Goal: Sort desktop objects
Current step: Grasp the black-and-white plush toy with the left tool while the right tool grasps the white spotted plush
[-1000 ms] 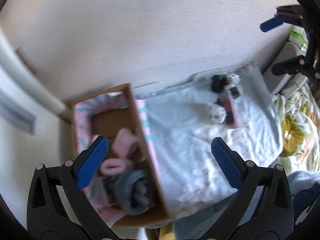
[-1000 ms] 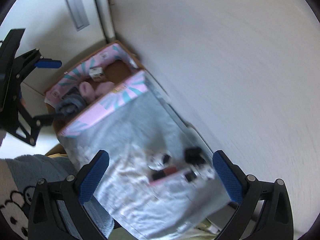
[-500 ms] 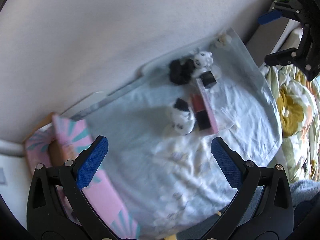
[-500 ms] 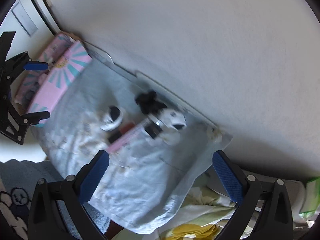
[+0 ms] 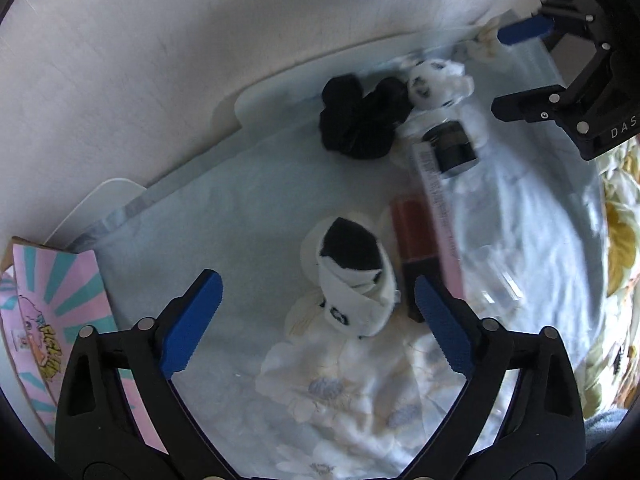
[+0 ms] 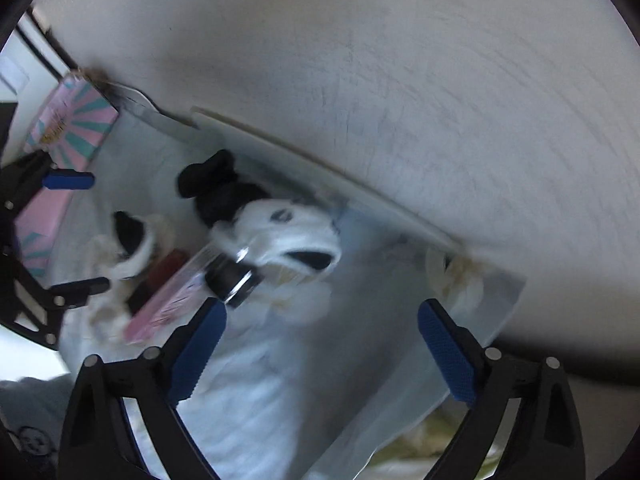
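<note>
A pale blue cloth [image 5: 248,216] covers the surface, which stands against a pale wall [image 5: 200,40].

A white rolled sock [image 5: 352,280] with a black toe lies on the cloth, in front of the left gripper [image 5: 316,322] and in line with the gap between its blue pads. The jaws are closing; the pads stand wide and do not touch the sock. Just beside the sock lies a dark red tube [image 5: 412,236], and against that a long pink box [image 5: 438,220].

At the far end of the box stands a small dark jar [image 5: 454,148]. Beside it, towards the wall, lies a second white sock [image 5: 436,82] with dark marks, touching a black scrunchie [image 5: 360,120].

The right gripper [image 6: 322,346] hangs over the cloth near that sock [image 6: 292,232] and the jar [image 6: 232,280]. Its jaws are closing too, with only cloth between the pads, which are well apart. The view from this gripper is blurred.

At the left edge of the cloth sits a pink box with teal rays [image 5: 48,312]. To the right, a flowered yellow fabric [image 5: 616,240] lies beside the cloth.
</note>
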Available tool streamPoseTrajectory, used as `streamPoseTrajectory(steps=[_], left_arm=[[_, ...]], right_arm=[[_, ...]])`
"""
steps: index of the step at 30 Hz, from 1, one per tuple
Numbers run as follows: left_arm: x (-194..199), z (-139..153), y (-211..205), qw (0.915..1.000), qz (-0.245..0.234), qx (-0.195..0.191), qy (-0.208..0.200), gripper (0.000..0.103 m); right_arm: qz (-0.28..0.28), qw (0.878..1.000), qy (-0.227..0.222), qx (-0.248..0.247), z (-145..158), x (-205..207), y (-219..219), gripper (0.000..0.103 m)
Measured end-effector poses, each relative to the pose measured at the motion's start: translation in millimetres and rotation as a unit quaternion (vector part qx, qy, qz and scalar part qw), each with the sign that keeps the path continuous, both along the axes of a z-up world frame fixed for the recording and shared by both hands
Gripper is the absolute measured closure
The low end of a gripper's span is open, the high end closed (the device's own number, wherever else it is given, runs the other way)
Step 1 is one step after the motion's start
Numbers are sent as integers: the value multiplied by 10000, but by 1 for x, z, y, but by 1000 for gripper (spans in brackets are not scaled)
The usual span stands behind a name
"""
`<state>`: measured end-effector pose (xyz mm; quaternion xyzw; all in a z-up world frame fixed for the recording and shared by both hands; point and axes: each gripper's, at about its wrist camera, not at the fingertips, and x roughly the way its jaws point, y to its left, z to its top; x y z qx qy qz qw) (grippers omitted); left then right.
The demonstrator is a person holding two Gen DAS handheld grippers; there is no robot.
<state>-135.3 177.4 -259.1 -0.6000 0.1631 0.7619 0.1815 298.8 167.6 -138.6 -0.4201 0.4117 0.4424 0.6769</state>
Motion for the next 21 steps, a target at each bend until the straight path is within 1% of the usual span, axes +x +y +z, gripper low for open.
streamPoseTrajectory(steps=[1, 3, 4, 5, 7, 9, 11, 12, 14, 15, 16, 17, 18, 19, 21], left_arm=[[0, -4, 0, 10000, 10, -52, -23, 11], [0, -9, 0, 9999, 24, -91, -37, 12], [0, -12, 0, 9999, 33, -103, -31, 12], [-1, -13, -1, 9999, 49, -89, -28, 12], [-2, -16, -3, 9999, 135, 38, -58, 13], [-3, -17, -4, 9996, 218, 133, -88, 15], [-3, -19, -5, 9993, 258, 237, -139, 23], [-3, -20, -5, 9990, 272, 307, -198, 26], [-3, -23, -6, 9982, 274, 428, -316, 42], [-2, -23, -6, 9978, 274, 474, -366, 47], [-2, -24, -6, 9973, 261, 534, -431, 57], [-2, -24, -6, 9970, 249, 569, -454, 63], [-1, -24, -5, 9970, 236, 572, -454, 64], [-1, -23, -5, 9972, 211, 572, -445, 69], [-1, -22, -5, 9971, 215, 577, -442, 70]], right_arm=[[141, 9998, -94, -59, -4, -2, 4, 12], [438, 9986, -246, -180, -14, -5, 12, 15], [513, 9981, -271, -214, -17, -6, 14, 20], [626, 9972, -324, -265, -21, -8, 17, 23], [774, 9953, -430, -385, -29, -9, 23, 30], [903, 9940, -467, -413, -33, -11, 28, 35], [996, 9934, -418, -397, -36, -12, 33, 37], [1037, 9931, -393, -380, -37, -13, 36, 41], [1082, 9929, -331, -368, -38, -13, 39, 50], [1084, 9931, -250, -360, -39, -14, 41, 58], [1077, 9933, -238, -358, -39, -14, 41, 60], [1071, 9933, -287, -341, -39, -15, 42, 60], [1061, 9933, -313, -323, -38, -16, 42, 64], [1040, 9936, -305, -316, -37, -15, 41, 66], [983, 9944, -249, -297, -34, -14, 40, 69]])
